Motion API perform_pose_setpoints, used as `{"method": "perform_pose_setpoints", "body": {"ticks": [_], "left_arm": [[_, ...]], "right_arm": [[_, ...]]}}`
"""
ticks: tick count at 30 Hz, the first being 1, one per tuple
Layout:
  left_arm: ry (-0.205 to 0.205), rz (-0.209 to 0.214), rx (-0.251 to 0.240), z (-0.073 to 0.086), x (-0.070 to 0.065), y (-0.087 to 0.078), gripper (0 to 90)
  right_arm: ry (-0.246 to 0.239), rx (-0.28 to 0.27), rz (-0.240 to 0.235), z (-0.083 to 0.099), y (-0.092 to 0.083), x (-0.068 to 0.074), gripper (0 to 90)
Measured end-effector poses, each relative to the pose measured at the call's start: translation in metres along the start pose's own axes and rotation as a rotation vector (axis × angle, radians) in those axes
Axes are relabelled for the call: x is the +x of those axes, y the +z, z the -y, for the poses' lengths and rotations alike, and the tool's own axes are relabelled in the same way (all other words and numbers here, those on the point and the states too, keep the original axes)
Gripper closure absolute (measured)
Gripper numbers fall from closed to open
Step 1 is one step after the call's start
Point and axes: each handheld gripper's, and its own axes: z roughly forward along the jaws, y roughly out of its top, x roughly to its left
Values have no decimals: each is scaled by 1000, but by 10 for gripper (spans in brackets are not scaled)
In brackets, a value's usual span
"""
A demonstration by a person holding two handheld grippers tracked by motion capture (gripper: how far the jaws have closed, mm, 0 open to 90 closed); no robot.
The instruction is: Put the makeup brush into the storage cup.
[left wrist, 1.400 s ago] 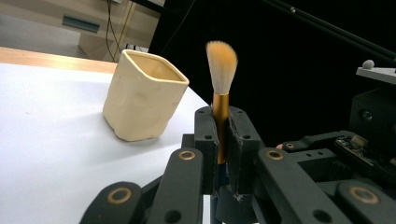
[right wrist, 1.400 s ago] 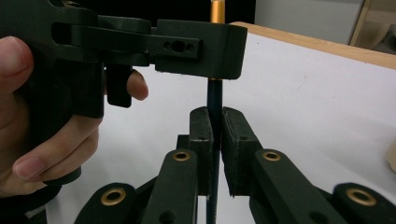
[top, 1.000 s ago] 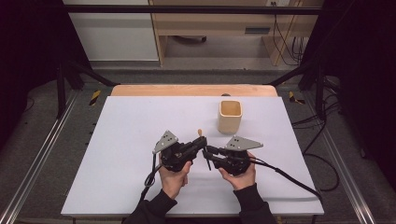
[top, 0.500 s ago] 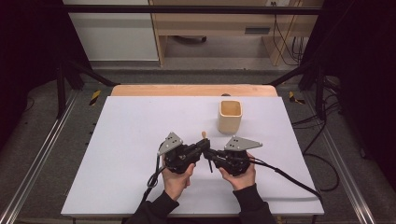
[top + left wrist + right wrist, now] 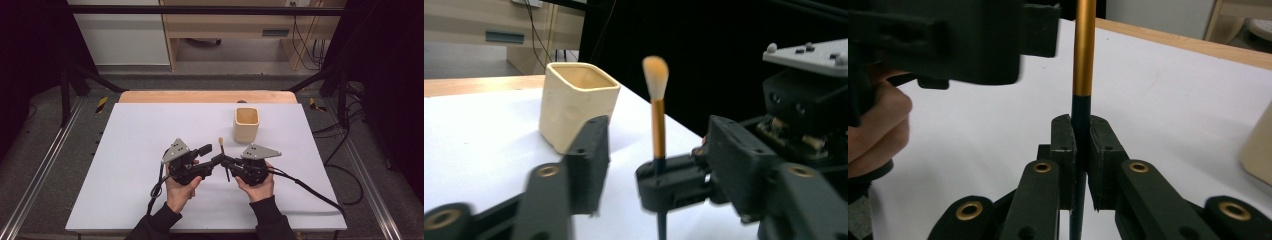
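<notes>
A makeup brush (image 5: 221, 154) with an orange ferrule, dark handle and pale bristles (image 5: 655, 74) stands nearly upright over the white table (image 5: 130, 150). My right gripper (image 5: 226, 163) is shut on its dark handle (image 5: 1081, 112), the pads pressed on both sides. My left gripper (image 5: 210, 156) faces it from the left. Its jaws have just been opening and now stand apart, with the brush (image 5: 658, 130) between them but untouched by either pad. Beyond the brush, a cream square cup (image 5: 246, 124) sits upright and looks empty.
The cup (image 5: 574, 102) stands close behind the brush, near the table's far right. A wooden strip (image 5: 207, 96) edges the table's far side. Cables trail from both grippers toward the front edge. The left hand (image 5: 873, 130) is beside the right gripper's jaws.
The left gripper's jaws have spread apart from the brush, which they were closed around before. The right gripper stays clamped on the handle. Both hands have hardly moved.
</notes>
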Motion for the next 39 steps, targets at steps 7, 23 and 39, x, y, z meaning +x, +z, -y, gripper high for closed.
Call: {"method": "perform_pose_setpoints", "body": {"ticks": [7,23,39], "left_arm": [[33,-11,25,-4,10,-18,249],[74,-154,81,7,51,-76,106],[64,-266,143,34,83,-113,84]], "right_arm": [[-12,-35,57,-7,-6,-7,834],[5,-126,142,-24,-15,-26,834],[53,-221,206,-38,-20,-44,834]]}}
